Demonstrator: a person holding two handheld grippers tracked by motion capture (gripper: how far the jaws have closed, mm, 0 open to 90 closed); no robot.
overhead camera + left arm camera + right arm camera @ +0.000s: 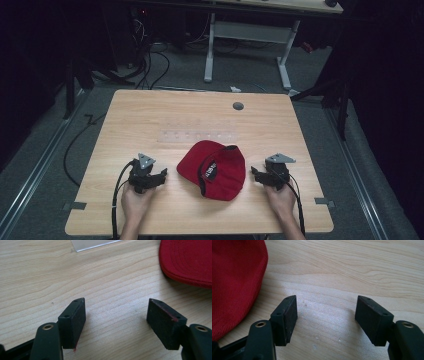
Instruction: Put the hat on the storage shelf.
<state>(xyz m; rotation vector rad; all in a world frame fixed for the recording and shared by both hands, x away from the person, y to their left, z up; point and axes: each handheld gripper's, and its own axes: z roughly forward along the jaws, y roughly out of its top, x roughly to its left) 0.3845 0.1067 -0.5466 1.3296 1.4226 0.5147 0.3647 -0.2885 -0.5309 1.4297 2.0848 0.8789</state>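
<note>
A red cap (214, 169) lies upside down on the wooden table (150, 115), its dark inner band showing. To its left my left gripper (162, 176) rests low over the wood, jaws open and empty. In the left gripper view the cap's brim (186, 262) sits at the upper right, apart from the left gripper (116, 315). My right gripper (255, 174) stands just right of the cap, open with nothing between its pads. The right gripper view has the red cap (234, 282) at the left, beside the right gripper (326, 312) and not touching it.
A clear plastic strip (197, 136) lies on the table behind the cap; its corner (92, 243) reaches into the left gripper view. A grey round grommet (238, 106) sits near the far edge. Beyond the table stand a white desk frame (247, 50) and cables on the floor.
</note>
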